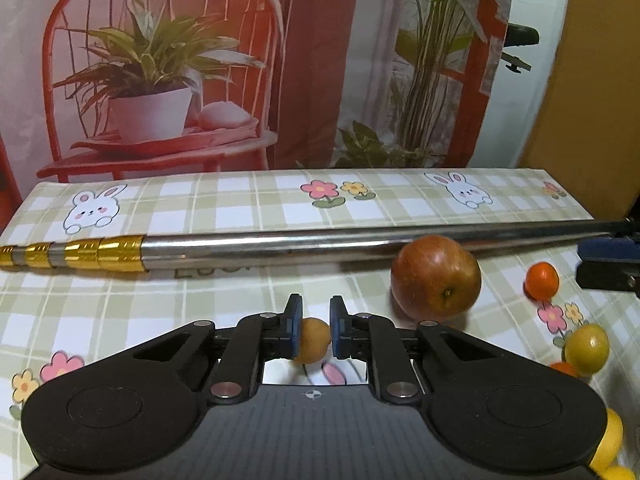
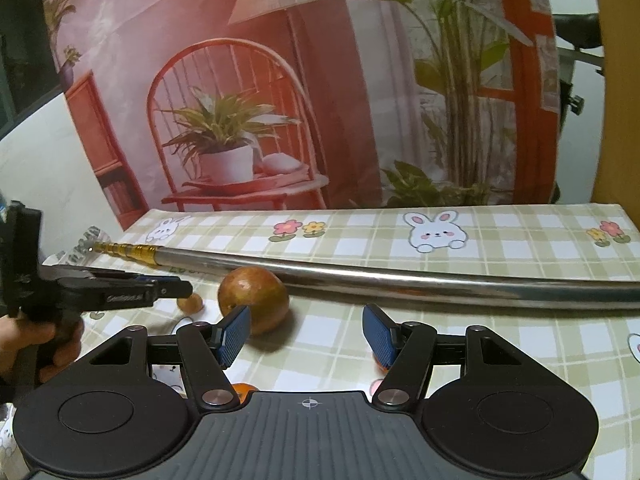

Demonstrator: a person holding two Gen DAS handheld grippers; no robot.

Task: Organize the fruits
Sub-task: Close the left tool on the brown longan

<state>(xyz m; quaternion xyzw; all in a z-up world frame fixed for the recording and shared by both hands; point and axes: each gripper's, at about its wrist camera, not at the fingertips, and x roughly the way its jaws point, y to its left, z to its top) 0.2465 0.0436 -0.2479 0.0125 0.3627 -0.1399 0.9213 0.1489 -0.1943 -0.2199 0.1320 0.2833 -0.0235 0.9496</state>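
Left wrist view: left tongs [image 1: 316, 326] pinching one small tan fruit [image 1: 314, 340] just above the checked surface [image 1: 240, 288].
Right tongs [image 2: 307, 334] spread, nothing between. Counted on surface: one red apple [image 1: 436, 278] beside one long metal pole [image 1: 280, 242], one small orange fruit [image 1: 542, 280], one yellow-green fruit [image 1: 587, 348]; more orange and yellow pieces partly hidden at edge.

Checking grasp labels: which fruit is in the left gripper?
The small tan round fruit, pinched between the left gripper's blue pads. The apple, the orange one and the yellow-green one all lie loose on the table.
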